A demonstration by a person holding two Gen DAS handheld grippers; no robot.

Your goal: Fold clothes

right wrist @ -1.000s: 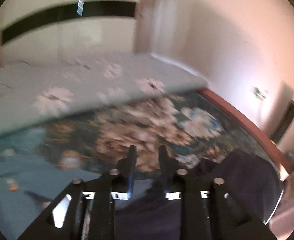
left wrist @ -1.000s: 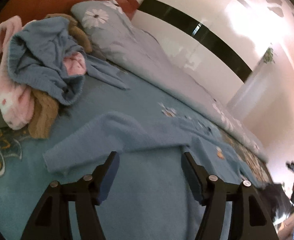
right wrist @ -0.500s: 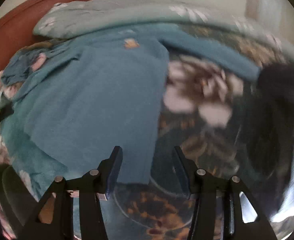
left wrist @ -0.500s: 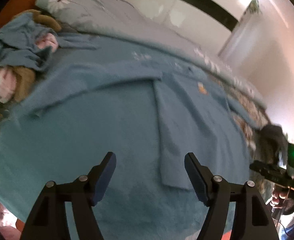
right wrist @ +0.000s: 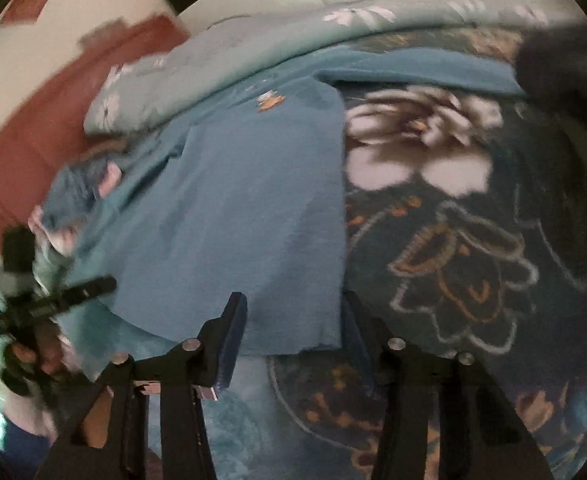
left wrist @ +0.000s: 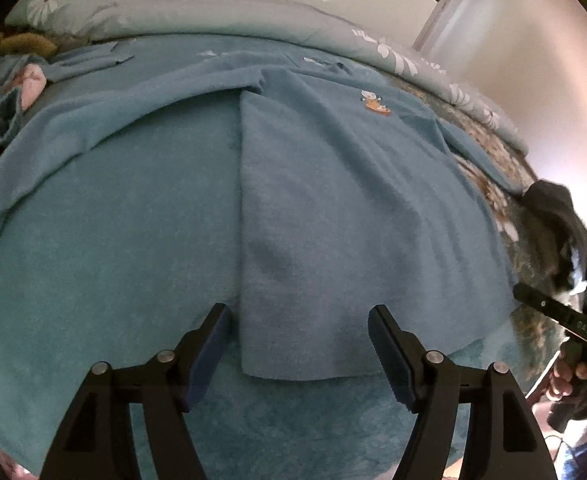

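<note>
A blue long-sleeved top [left wrist: 333, 208] lies spread flat on the bed, a small orange emblem [left wrist: 376, 105] on its chest. One sleeve [left wrist: 93, 120] stretches left. My left gripper [left wrist: 297, 320] hangs open just above the hem's near left corner, its fingers astride the left side edge. In the right wrist view the same top [right wrist: 233, 208] fills the middle, and my right gripper [right wrist: 293, 312] is open over the hem's right corner, nothing pinched. The other gripper [right wrist: 53, 296] and the hand holding it show at the left.
A teal blanket [left wrist: 93, 280] covers the bed, with a dark floral spread [right wrist: 473, 260] to the right. A heap of blue and pink clothes [left wrist: 9, 84] lies at the far left. A pale flowered quilt [left wrist: 213, 12] runs along the back, a dark garment [left wrist: 553, 216] at right.
Both grippers swung from the far side of the bed down to the top's near hem. The right gripper's jaws spread from nearly closed to open. The top has not moved.
</note>
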